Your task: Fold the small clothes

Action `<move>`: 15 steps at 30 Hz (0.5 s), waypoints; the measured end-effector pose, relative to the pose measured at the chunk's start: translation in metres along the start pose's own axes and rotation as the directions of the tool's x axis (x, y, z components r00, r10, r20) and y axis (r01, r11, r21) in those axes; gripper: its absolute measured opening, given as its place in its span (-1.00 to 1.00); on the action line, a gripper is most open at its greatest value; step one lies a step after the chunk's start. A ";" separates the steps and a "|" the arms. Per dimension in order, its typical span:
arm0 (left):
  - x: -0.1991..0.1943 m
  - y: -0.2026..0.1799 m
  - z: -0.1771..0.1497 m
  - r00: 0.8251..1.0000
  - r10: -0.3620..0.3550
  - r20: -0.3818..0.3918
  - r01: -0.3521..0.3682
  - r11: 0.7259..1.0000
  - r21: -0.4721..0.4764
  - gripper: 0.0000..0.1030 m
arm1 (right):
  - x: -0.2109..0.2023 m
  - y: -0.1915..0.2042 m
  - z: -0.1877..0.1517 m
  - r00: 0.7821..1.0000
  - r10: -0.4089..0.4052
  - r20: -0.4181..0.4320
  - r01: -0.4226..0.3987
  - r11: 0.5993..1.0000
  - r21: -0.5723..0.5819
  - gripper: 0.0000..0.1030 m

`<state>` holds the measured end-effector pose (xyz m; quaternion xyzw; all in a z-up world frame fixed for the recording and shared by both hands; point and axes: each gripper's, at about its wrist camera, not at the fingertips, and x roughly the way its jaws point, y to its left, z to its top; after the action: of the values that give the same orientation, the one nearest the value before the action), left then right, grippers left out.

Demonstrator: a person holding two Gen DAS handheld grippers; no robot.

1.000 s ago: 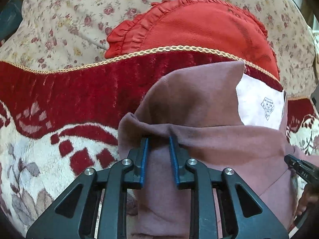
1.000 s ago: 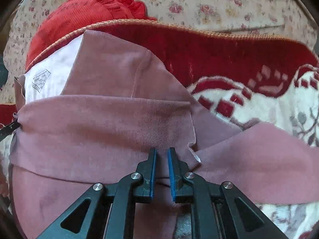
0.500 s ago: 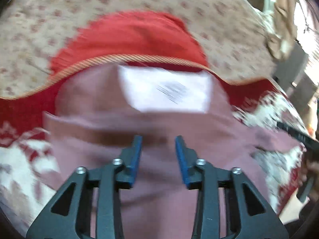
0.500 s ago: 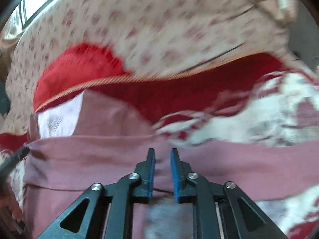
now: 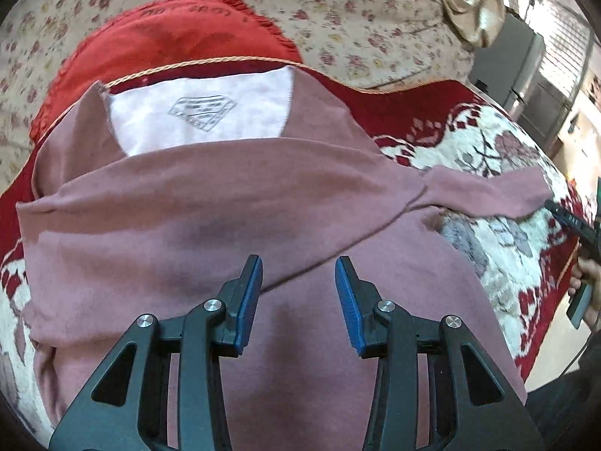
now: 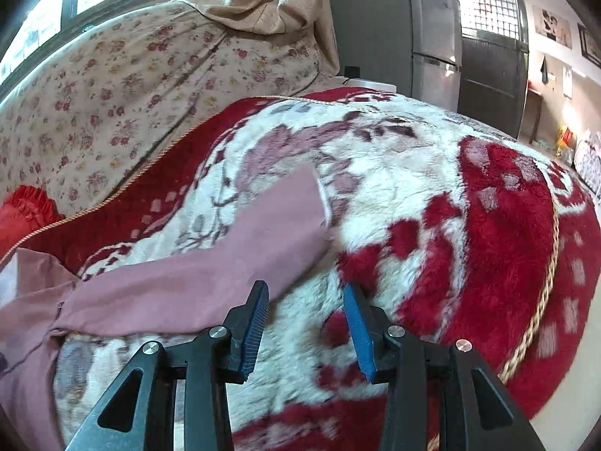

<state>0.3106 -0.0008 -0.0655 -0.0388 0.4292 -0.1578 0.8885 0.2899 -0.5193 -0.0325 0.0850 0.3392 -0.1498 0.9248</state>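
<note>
The left gripper (image 5: 298,274) is hovering with its blue-padded jaws spread apart, nothing pinched between them, having just been opening. Directly beyond and beneath its tips the dusty-pink cotton long-sleeved shirt (image 5: 210,233) is lying flat on the red-and-cream plush floral blanket (image 5: 499,255), one sleeve already folded across the body in a band ahead of the fingers. Farther ahead of the tips, the white inner neck panel with a grey diamond-shaped print (image 5: 203,112) is showing at the collar. Past that, a red frilled cushion (image 5: 169,37) is peeking out against the beige floral-print fabric backrest (image 5: 357,30).

Off to the right of the left tongs, the other sleeve (image 5: 484,191) is stretching out over the blanket, and at its far end the black tip of the right gripper (image 5: 567,221) is coming into the picture, a hand (image 5: 586,274) behind it.

Over to the right wrist view: the right gripper (image 6: 306,302) has its jaws parted too, just been opening, and they are gripping nothing. The sleeve (image 6: 240,255) is lying ahead and to the left of its tips, its lower edge passing just by the left finger, cuff end pointing away. Under the right finger there is only the blanket (image 6: 469,233). A grey refrigerator (image 6: 405,30) is standing far beyond.
</note>
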 end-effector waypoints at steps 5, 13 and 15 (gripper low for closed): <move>0.006 0.012 -0.001 1.000 0.016 -0.027 -0.017 0.999 -0.040 -0.23 | 0.013 0.001 0.010 1.000 0.027 0.011 -0.028 0.999 0.042 -0.22; 0.008 0.009 0.000 0.999 0.006 -0.044 -0.008 0.999 -0.032 -0.23 | 0.022 0.004 0.014 0.996 0.087 -0.001 -0.087 0.994 0.065 -0.93; 0.005 0.007 0.005 0.999 -0.012 -0.034 0.011 0.999 -0.031 -0.23 | 0.014 0.013 0.016 0.997 0.079 0.018 -0.079 0.996 0.044 -0.94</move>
<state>0.3188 0.0043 -0.0676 -0.0523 0.4467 -0.1571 0.8792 0.3142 -0.5140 -0.0293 0.1178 0.3246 -0.1214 0.9306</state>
